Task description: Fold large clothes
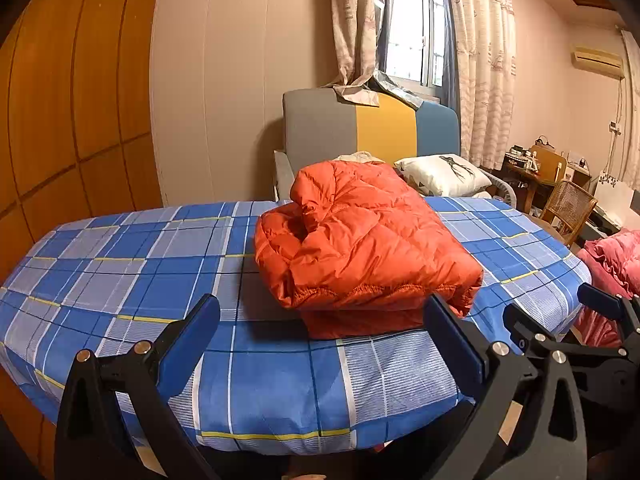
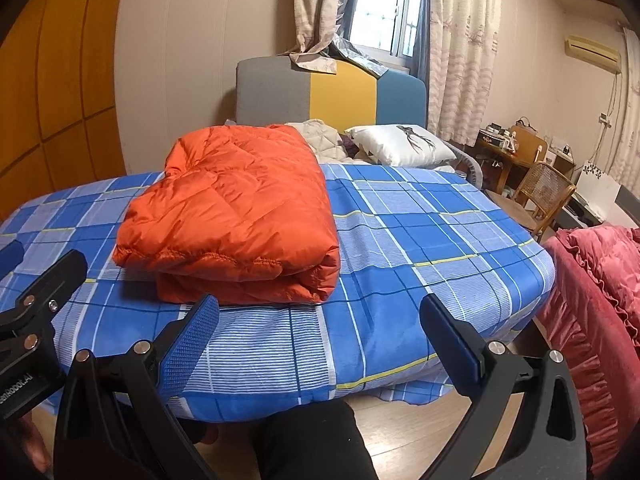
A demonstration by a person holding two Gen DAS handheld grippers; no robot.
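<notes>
An orange quilted down jacket (image 1: 360,240) lies folded in a thick stack on the blue plaid bed (image 1: 120,272). It also shows in the right wrist view (image 2: 236,212), left of centre on the bed (image 2: 420,240). My left gripper (image 1: 320,312) is open and empty, just in front of the jacket's near edge. My right gripper (image 2: 318,312) is open and empty, near the bed's front edge, to the right of the jacket. The right gripper also shows at the right edge of the left wrist view (image 1: 560,312).
A white pillow (image 1: 440,174) and a beige cloth (image 2: 320,140) lie at the bed's head by the grey, yellow and blue headboard (image 1: 368,128). A pink quilt (image 2: 600,280) is heaped right of the bed. A wicker chair (image 2: 540,192) and a cluttered desk (image 2: 504,144) stand beyond.
</notes>
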